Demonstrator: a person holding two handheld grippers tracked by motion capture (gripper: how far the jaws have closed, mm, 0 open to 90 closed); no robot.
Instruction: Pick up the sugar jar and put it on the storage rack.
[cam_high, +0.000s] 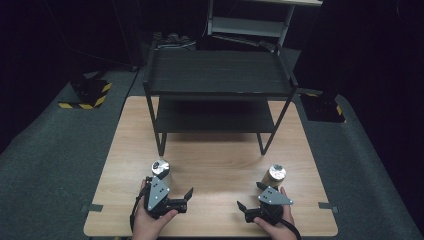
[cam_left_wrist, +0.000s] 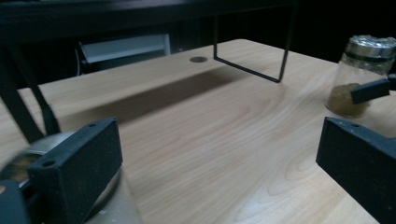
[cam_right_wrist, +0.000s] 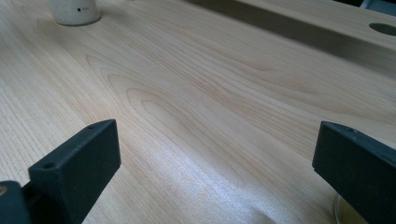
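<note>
Two small jars stand on the wooden table (cam_high: 215, 155). The left jar (cam_high: 160, 169) has a shiny lid and sits just beyond my left gripper (cam_high: 186, 199), whose jaws point right and stand open on nothing. In the left gripper view that jar (cam_left_wrist: 46, 147) lies blurred against the left jaw of the open gripper (cam_left_wrist: 219, 154). The right jar (cam_high: 275, 175) holds brownish matter (cam_left_wrist: 362, 74). It stands just beyond my right gripper (cam_high: 249, 196), which points left and is open. In the right gripper view the open gripper (cam_right_wrist: 217, 149) frames bare wood.
A black two-tier rack (cam_high: 218, 75) stands on the far half of the table, its legs (cam_left_wrist: 247, 65) ahead of the jars. Grey carpet floor (cam_high: 60, 150) surrounds the table. The left jar's base (cam_right_wrist: 74, 11) shows far off in the right gripper view.
</note>
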